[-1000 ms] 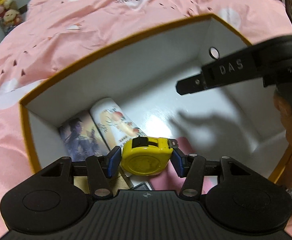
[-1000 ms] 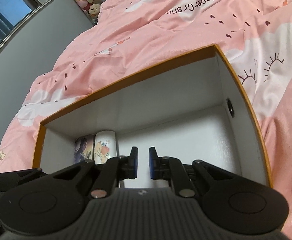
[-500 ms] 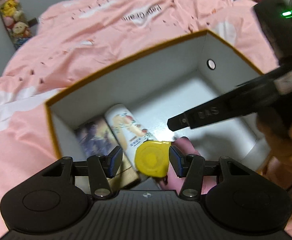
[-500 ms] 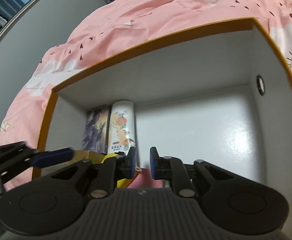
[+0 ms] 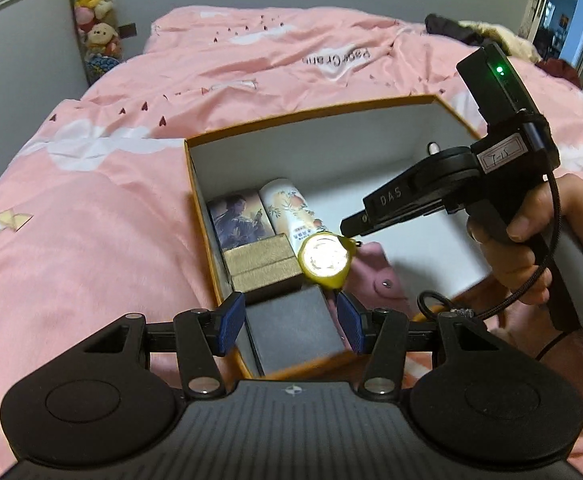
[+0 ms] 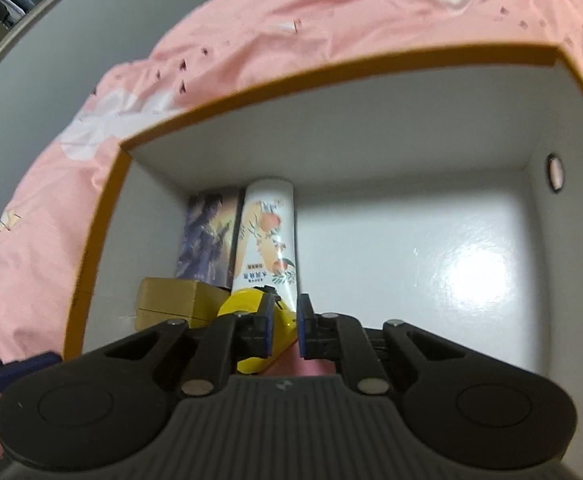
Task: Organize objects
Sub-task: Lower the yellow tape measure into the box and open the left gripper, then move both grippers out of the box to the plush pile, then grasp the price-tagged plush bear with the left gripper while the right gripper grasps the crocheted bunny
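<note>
Starting at the upper left of the left wrist view, you get a column of plush toys (image 5: 93, 20) against the grey wall, then the bed (image 5: 91, 216) under a soft pink quilt printed with white clouds and little dark hearts. Middle of the frame is one open cardboard box (image 5: 307, 114), orange rim, smooth white inside, glossy floor. Its left side is packed: one picture-printed flat box (image 5: 240, 220) in the far corner, one round white can with peach artwork (image 5: 291, 210) lying beside it, one textured gold box (image 5: 265, 264) in front of those, and one matte dark grey box (image 5: 291, 326) closest to the camera. One yellow tape measure (image 5: 325, 260), round and shiny-faced, sits just right of the gold box, with something soft and pink (image 5: 379, 276) beside it.

The left tongs (image 5: 291, 328) are at lower centre, blue ribbed pads standing apart with nothing gripped, hovering above the dark box. On the right, a hand (image 5: 531, 240) holds the right tongs (image 5: 351, 226), tip right by the tape measure; in the right wrist view its pads (image 6: 268, 326) are nearly together, clamping nothing as far as I can see.
</note>
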Tool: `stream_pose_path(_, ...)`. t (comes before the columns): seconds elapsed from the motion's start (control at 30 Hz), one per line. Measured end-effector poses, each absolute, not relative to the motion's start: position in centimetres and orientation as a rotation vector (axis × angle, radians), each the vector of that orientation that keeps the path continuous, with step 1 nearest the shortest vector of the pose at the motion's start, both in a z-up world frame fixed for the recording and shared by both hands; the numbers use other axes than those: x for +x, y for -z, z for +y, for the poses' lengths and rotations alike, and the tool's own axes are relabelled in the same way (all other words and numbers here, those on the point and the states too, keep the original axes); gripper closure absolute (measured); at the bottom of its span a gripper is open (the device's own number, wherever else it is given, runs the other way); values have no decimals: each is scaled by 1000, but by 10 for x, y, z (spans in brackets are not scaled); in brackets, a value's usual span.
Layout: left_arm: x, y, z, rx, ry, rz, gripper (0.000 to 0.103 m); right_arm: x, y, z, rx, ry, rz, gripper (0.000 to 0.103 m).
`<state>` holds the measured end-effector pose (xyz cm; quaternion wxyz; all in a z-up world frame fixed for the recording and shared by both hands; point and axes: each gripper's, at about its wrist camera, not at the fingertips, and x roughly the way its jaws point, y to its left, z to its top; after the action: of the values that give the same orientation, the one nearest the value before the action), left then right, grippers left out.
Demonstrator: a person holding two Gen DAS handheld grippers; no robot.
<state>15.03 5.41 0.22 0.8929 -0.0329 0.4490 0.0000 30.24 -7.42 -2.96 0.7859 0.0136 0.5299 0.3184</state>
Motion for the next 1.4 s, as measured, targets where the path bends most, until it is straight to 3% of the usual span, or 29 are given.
stream_pose_path(0.17, 117, -14, 49, -143, 80, 871, 43, 266, -4, -99, 7, -702, 1012, 86)
stream_pose_path(0.3, 96, -14, 36, -150, 134, 844, 42, 232, -26, -142, 96, -709, 930, 65)
stream_pose_path(0.4, 81, -10, 25, -156, 196, 846, 40, 207, -30, -177, 164, -682, 895, 61)
stream_pose_path(0.93, 34, 45, -44, -96, 321, 1017, 36, 113, 19, -249, 138, -474, 966, 59)
stream_pose_path(1.03, 38, 56, -50, -80, 303, 1036, 36, 107, 20, -243, 79, -499, 960, 52)
stream_pose_path(1.4, 53, 84, -55, -97, 249, 1082, 34, 101, 35, -235, 31, -553, 1020, 45)
